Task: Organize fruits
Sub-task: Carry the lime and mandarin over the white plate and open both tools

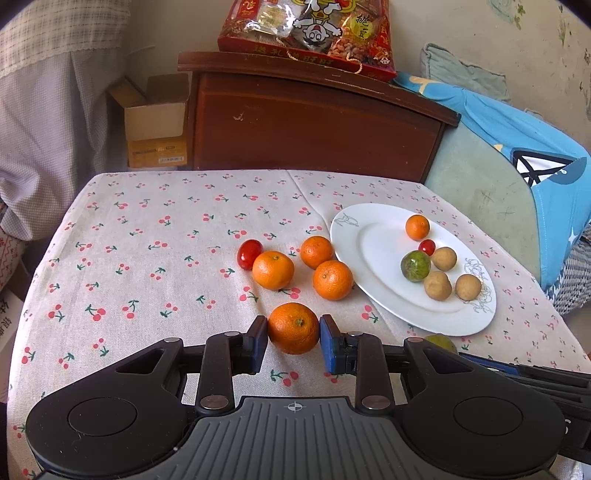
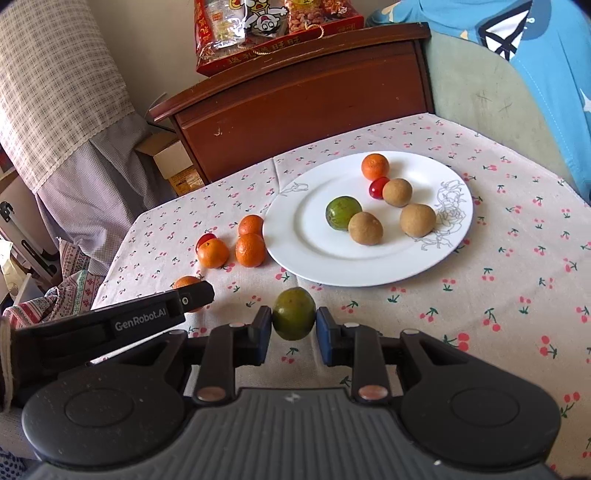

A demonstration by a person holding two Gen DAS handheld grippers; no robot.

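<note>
My left gripper [image 1: 293, 324] is shut on an orange mandarin [image 1: 294, 338], its blue pads pressed on both sides just above the cherry-print cloth. My right gripper [image 2: 293, 316] is shut on a dull green round fruit [image 2: 293, 325] in front of the white plate [image 2: 306, 240]. The plate [image 1: 384, 251] carries a small mandarin [image 1: 417, 227], a cherry tomato [image 1: 427, 246], a green fruit [image 1: 415, 266] and three brown longans [image 1: 437, 285]. Three loose mandarins [image 1: 273, 269] and a red tomato [image 1: 249, 253] lie left of the plate. In the right wrist view the left gripper [image 2: 195, 295] shows side-on.
A dark wooden cabinet [image 1: 314, 125] stands behind the table with a red snack gift box [image 1: 306, 33] on top. An open cardboard box [image 1: 155, 118] sits to its left. Blue cloth drapes a green chair [image 1: 480, 184] at the right. The tablecloth [image 1: 147, 240] drops off at the left edge.
</note>
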